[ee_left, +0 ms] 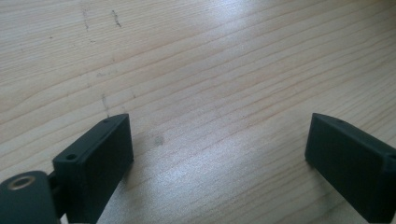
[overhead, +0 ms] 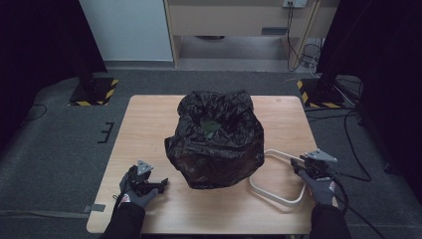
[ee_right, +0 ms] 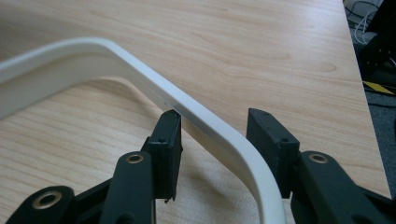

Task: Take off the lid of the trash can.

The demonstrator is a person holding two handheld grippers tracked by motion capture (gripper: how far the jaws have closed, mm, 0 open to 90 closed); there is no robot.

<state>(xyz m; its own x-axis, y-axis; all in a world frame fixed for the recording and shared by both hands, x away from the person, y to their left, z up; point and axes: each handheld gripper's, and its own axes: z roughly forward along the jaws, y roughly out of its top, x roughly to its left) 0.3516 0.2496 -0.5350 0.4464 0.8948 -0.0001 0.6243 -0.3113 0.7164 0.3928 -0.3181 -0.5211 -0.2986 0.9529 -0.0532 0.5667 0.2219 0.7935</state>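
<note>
The left claw (overhead: 160,184) sits low over the front-left part of the bench (overhead: 149,119), jaws spread wide with bare pale wood grain between them; free board lies around it up to the front and left edges. Mid-bench, a crumpled black plastic bag (overhead: 215,142) bulges over a bulky form, with something green (overhead: 210,128) showing at its top opening. Just right of the bag lies a white loop-shaped frame (overhead: 276,196), reaching toward the right front edge. The right claw (ee_right: 214,133) straddles the frame's rail, jaws part-open; the left pad touches it, the other stands apart. Beyond the bench: grey carpet, black stand bases with hazard stripes, trailing cables.
</note>
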